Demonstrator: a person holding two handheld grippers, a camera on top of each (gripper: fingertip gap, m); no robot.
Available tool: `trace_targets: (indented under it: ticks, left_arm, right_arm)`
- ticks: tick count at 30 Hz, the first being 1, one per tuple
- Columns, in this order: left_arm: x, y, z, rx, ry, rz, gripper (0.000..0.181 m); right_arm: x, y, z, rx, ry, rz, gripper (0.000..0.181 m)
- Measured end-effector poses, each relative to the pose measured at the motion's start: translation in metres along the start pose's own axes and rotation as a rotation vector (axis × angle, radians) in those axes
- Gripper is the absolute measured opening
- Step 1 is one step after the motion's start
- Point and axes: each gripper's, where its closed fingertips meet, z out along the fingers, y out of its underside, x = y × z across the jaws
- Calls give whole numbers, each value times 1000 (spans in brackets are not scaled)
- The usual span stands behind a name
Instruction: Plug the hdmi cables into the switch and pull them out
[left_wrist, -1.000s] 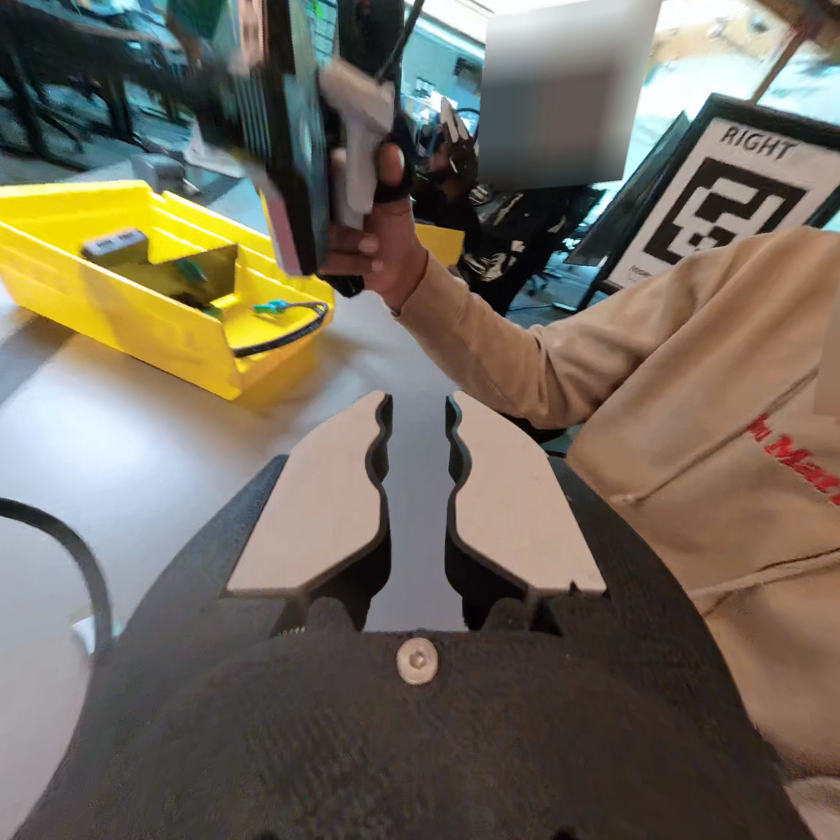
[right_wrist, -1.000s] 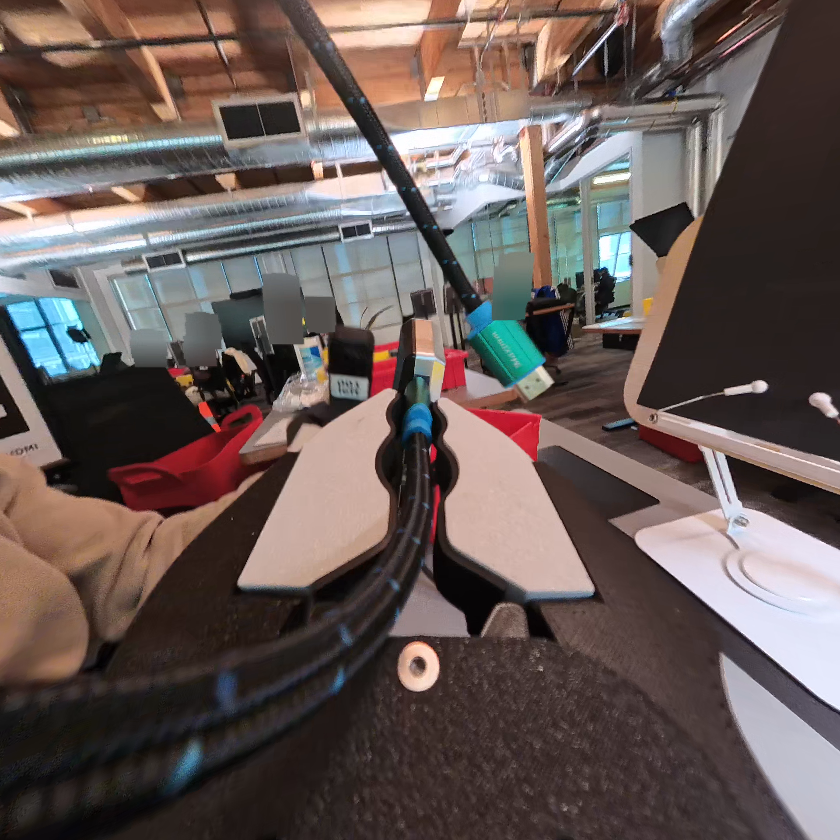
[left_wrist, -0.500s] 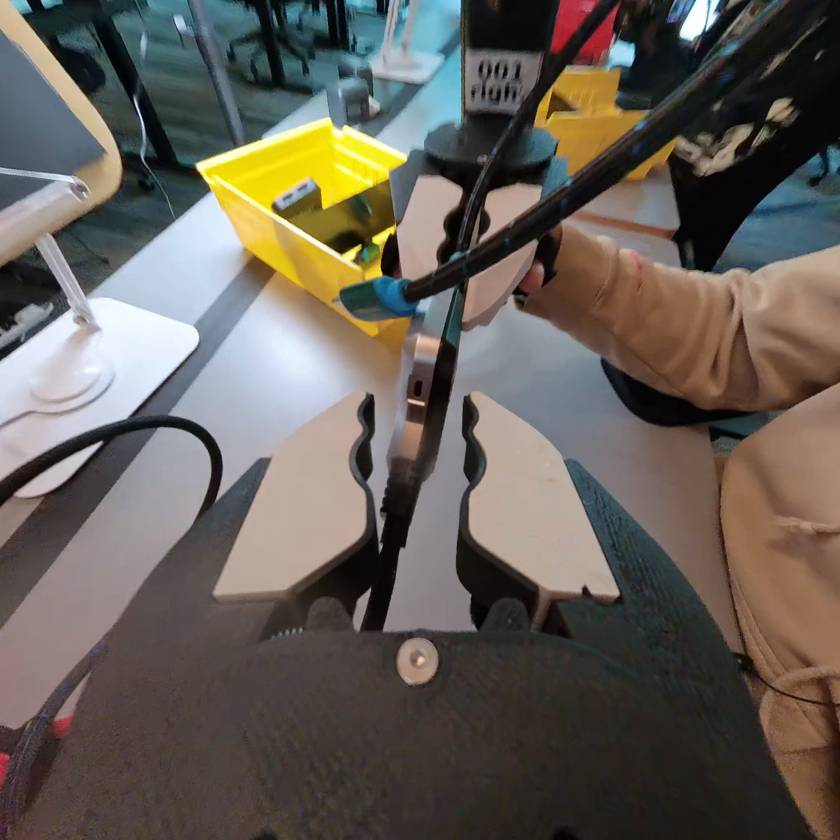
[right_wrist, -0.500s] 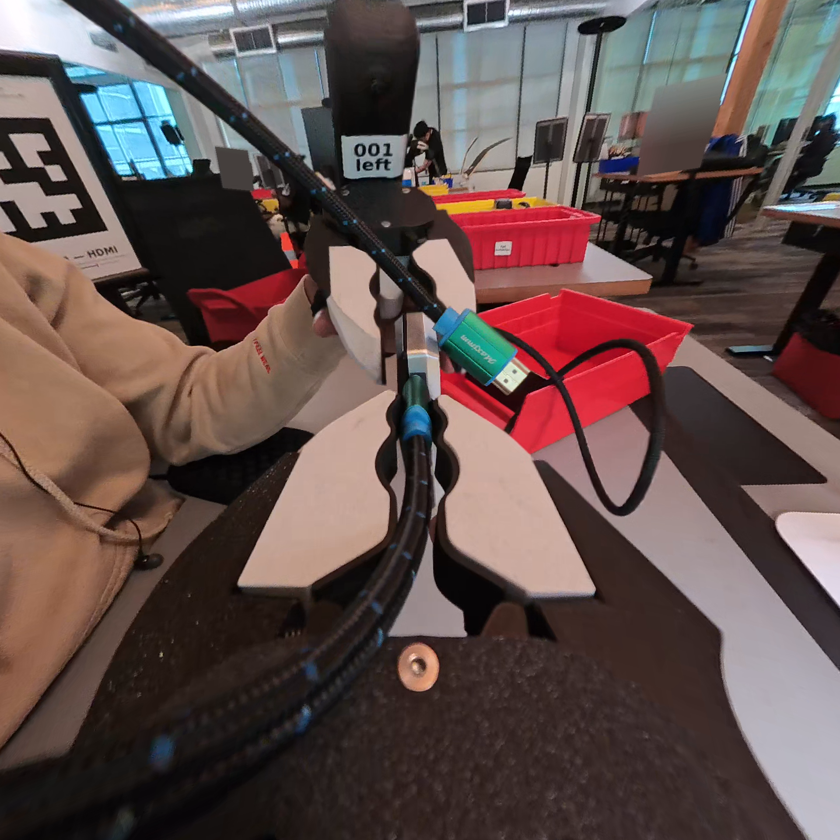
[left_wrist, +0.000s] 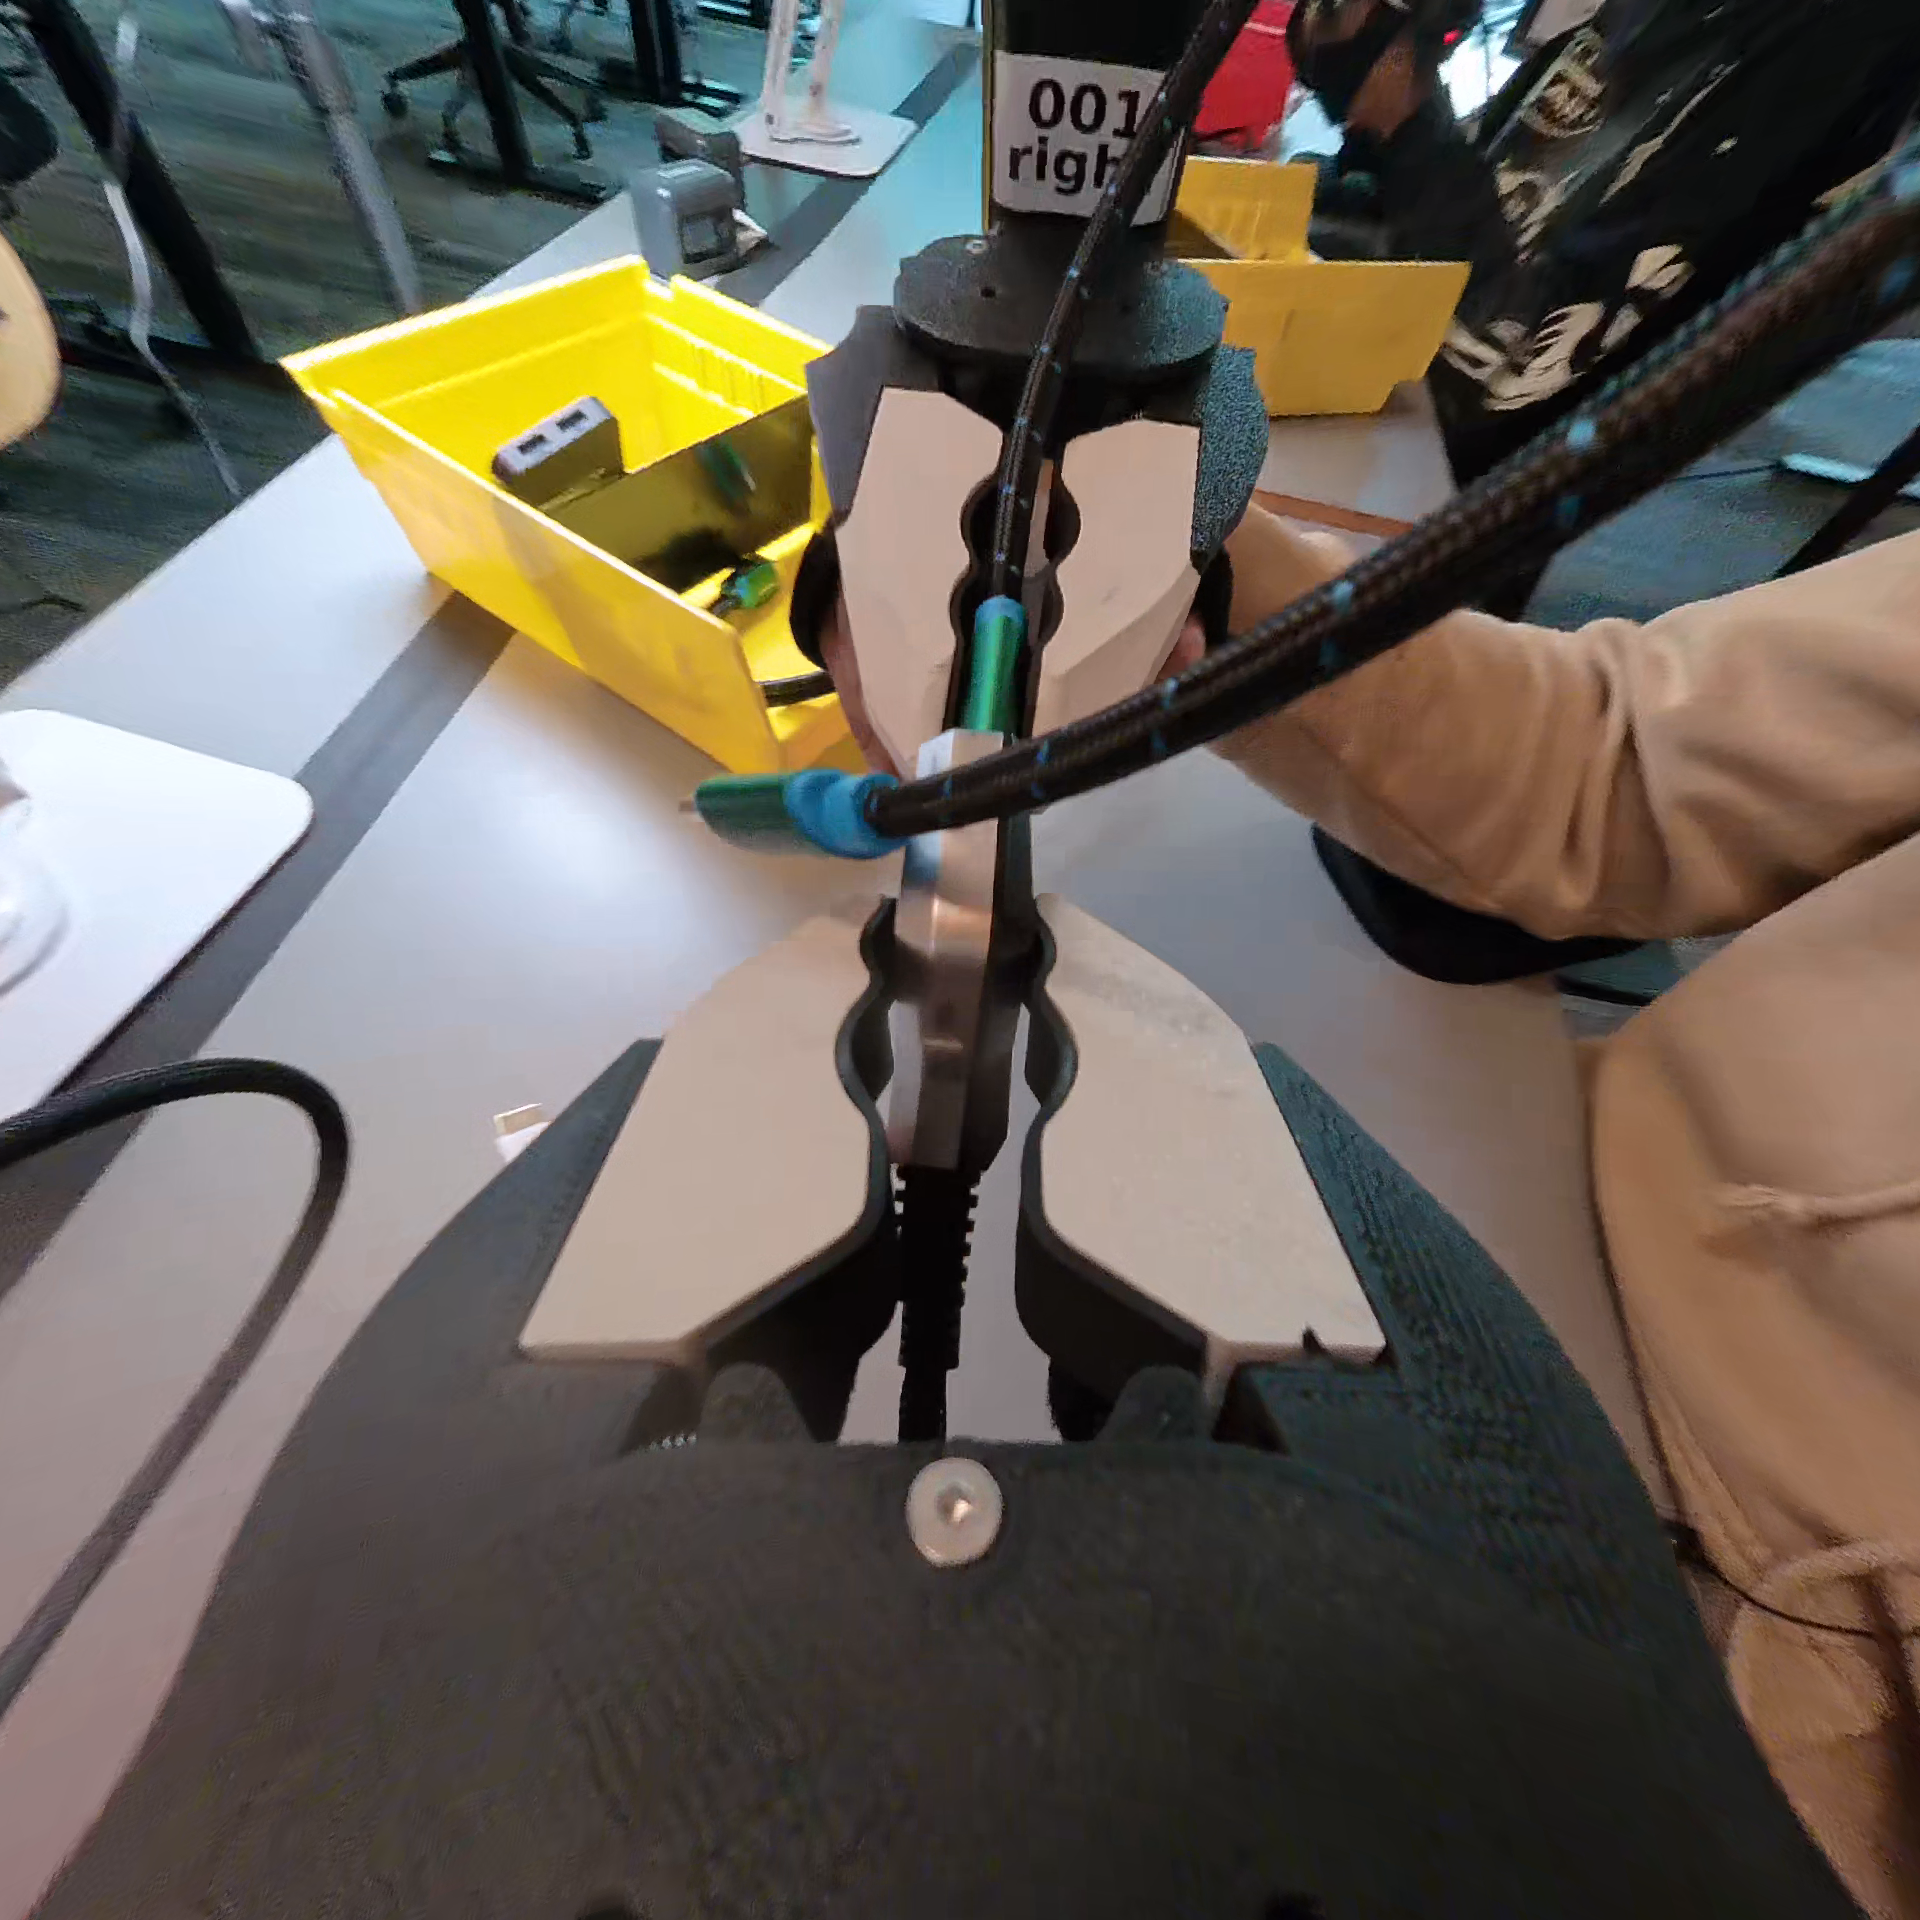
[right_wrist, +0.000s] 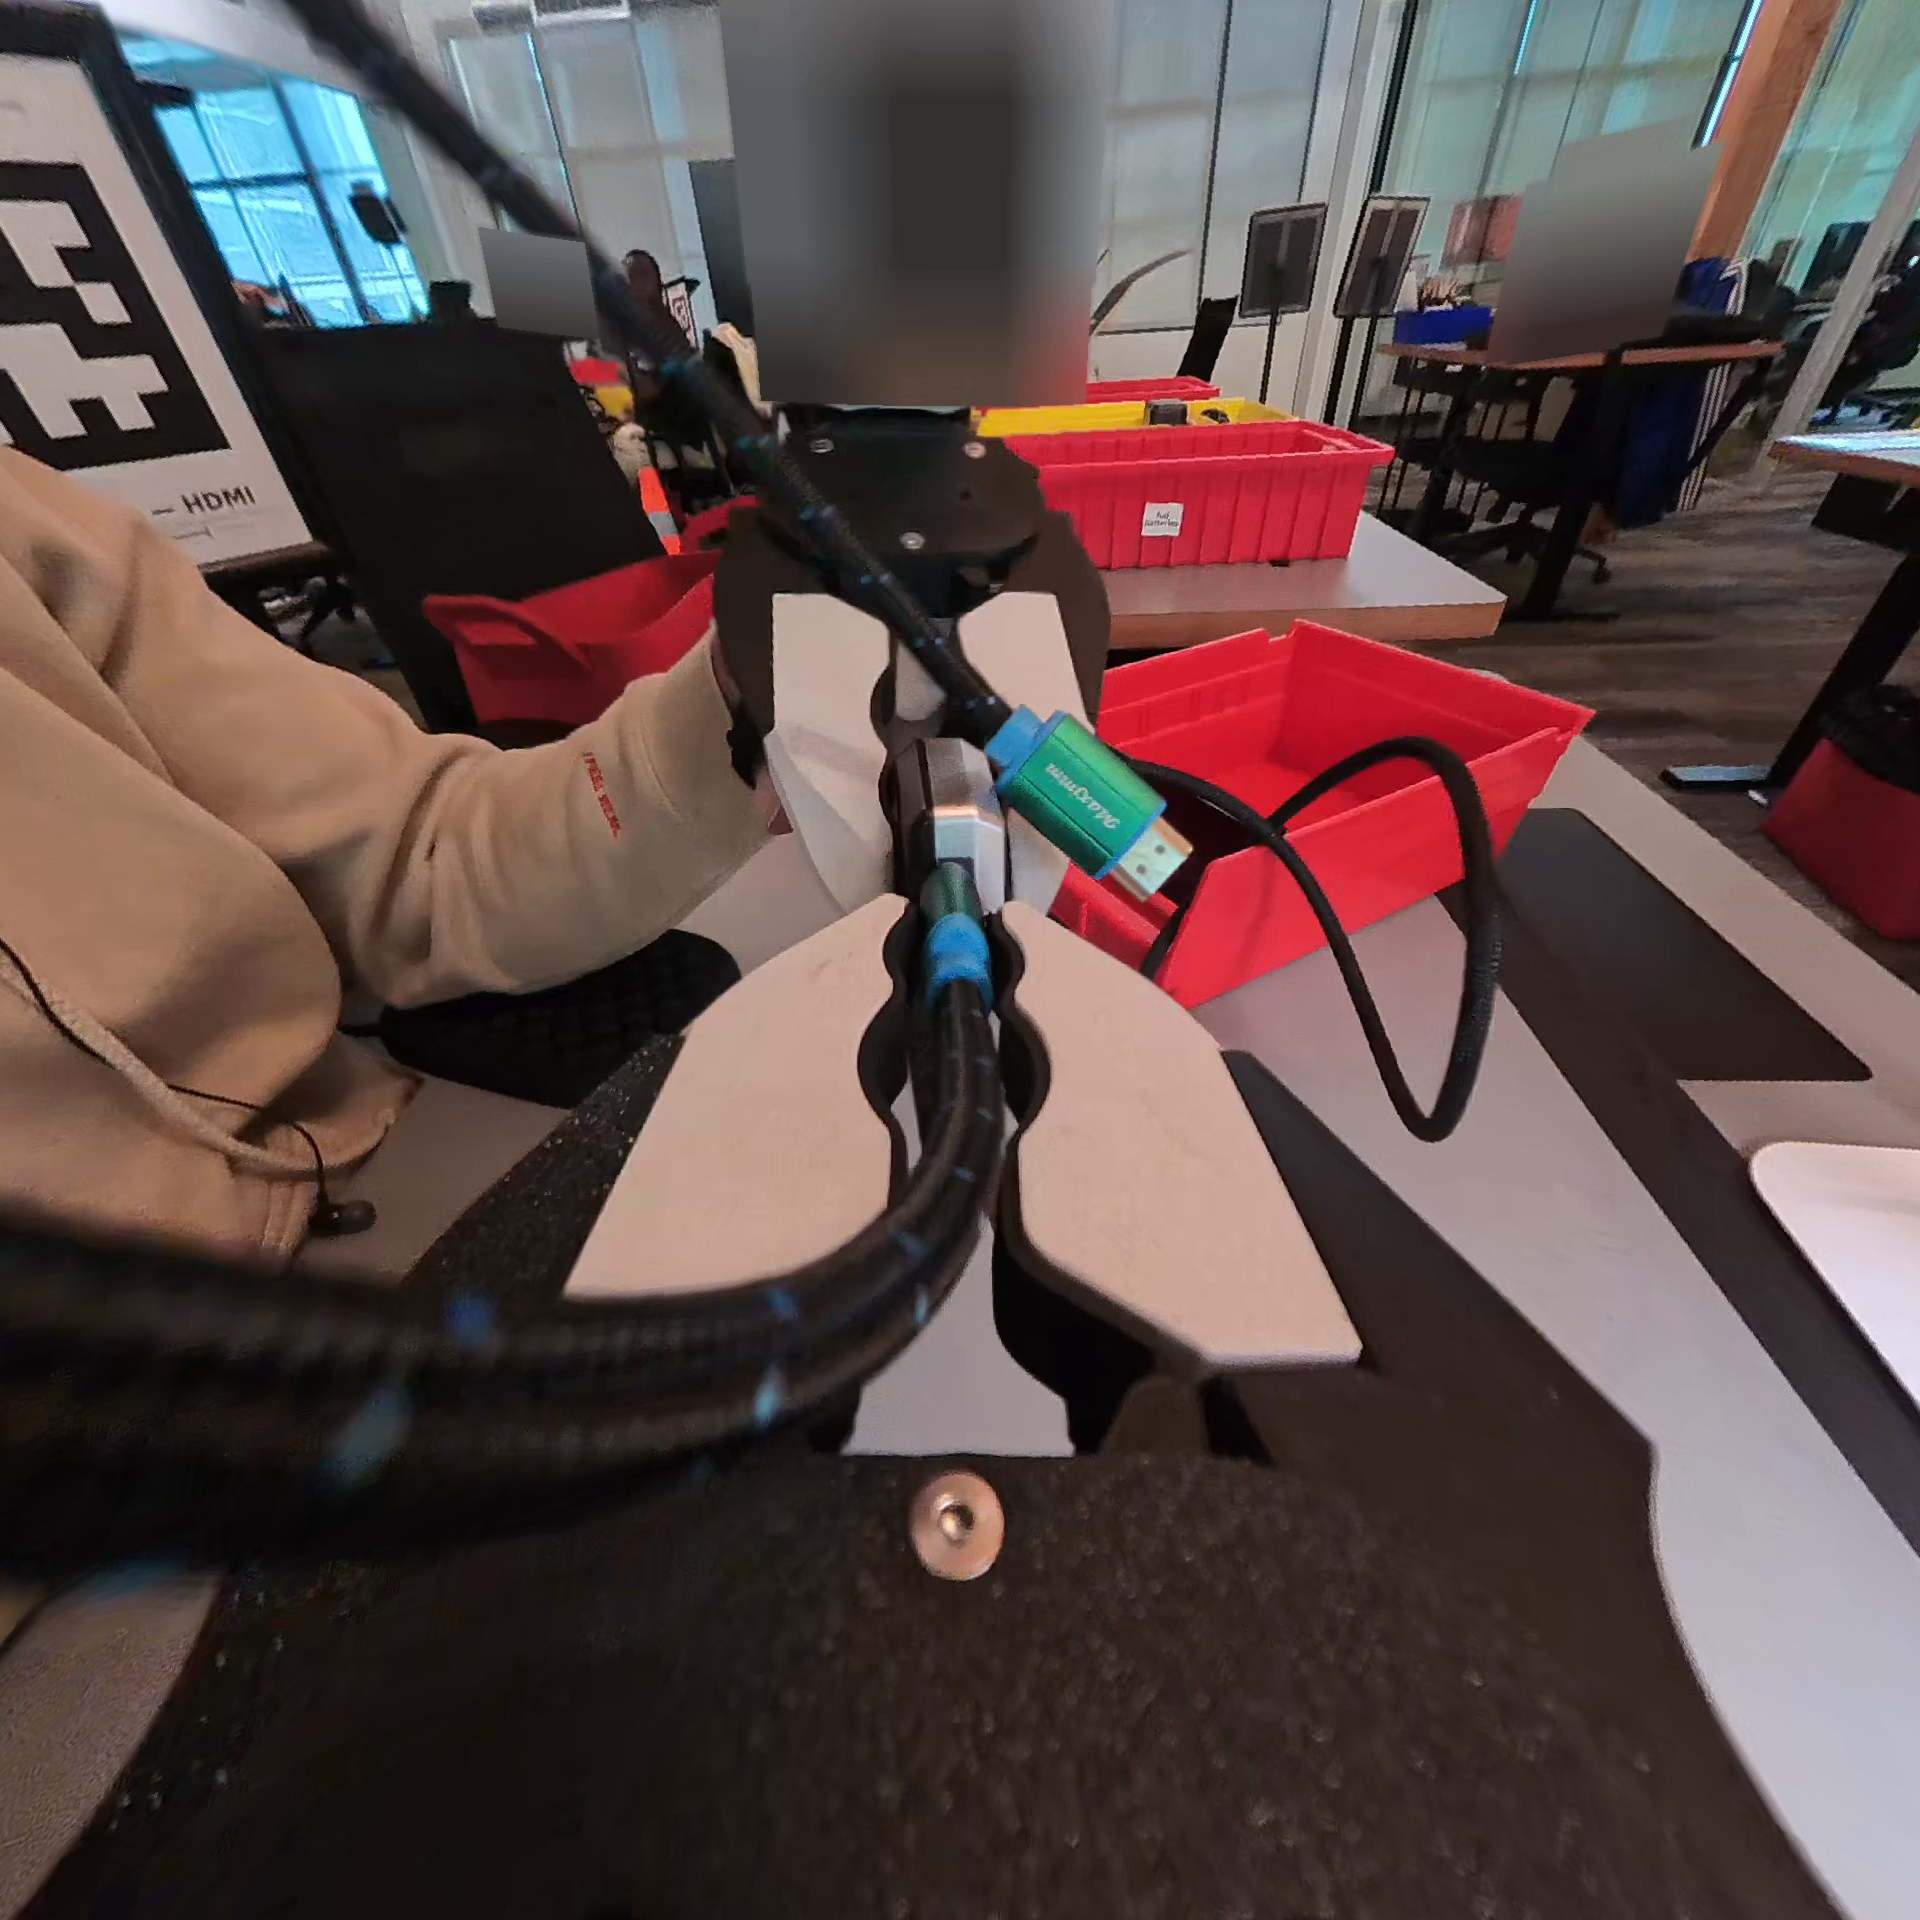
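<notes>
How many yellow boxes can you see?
3. The near yellow box sits on the grey table with gadgets inside. A second yellow box is farther back. A third yellow box peeks from behind the long red box. More may be hidden.

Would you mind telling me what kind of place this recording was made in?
Probably an open-plan office or lab workspace: rows of desks with office chairs, large windows, and parts bins, red and yellow, on the grey worktable.

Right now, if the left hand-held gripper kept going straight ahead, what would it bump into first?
Probably the right hand-held gripper, facing it just beyond the switch the left hand-held gripper holds; depth is hard to judge.
</notes>
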Motion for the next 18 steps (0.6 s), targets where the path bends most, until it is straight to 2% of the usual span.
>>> trace_targets:
  ticks: [4,7,18]
  left_arm:
    - [3,3,2,-2,43,-26,22]
    - [1,4,1,-2,49,-40,22]
    - [2,4,0,6,70,-58,22]
  right_arm:
    - [-3,3,-2,-9,3,-50,12]
    - [-1,-4,-6,33,10,-48,12]
    - [-2,-3,-6,29,5,-47,11]
